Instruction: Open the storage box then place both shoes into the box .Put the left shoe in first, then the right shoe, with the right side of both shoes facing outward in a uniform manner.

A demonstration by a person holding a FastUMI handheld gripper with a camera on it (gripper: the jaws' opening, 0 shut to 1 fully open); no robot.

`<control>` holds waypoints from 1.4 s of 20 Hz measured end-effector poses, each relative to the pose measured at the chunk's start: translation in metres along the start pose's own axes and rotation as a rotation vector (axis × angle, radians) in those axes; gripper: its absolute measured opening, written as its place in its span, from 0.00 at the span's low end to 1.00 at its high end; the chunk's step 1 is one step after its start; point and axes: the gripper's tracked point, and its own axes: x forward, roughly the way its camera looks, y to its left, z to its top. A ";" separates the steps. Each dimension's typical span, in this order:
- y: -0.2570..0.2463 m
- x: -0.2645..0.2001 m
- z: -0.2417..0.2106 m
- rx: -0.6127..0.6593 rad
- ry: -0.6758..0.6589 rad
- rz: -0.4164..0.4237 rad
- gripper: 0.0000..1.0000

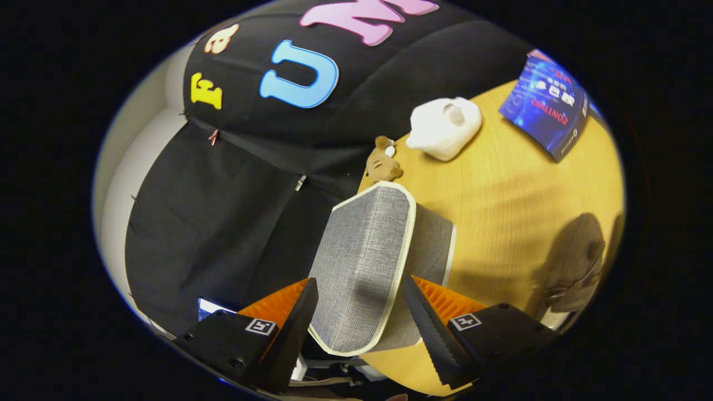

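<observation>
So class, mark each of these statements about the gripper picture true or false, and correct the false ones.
1. The gripper has its fingers spread apart. True.
2. The grey storage box sits between the fingers. True; whether they touch it cannot be told.
3. The box's lid stands wide open. False: no opening shows.
4. A white plush toy lies on the wooden table, beyond the box. True.
5. The blue booklet rests on top of the box. False: it lies on the table, far beyond the box.
6. A small brown toy sits behind the box. True.
</observation>
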 end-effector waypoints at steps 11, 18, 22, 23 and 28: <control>-0.012 0.016 -0.018 0.355 0.152 0.213 0.75; 0.003 0.020 -0.028 0.428 0.174 0.314 0.75; 0.008 0.015 -0.033 0.388 0.164 0.309 0.27; 0.009 0.014 -0.029 0.345 0.137 0.282 0.08; 0.036 -0.002 -0.020 0.267 0.112 0.241 0.04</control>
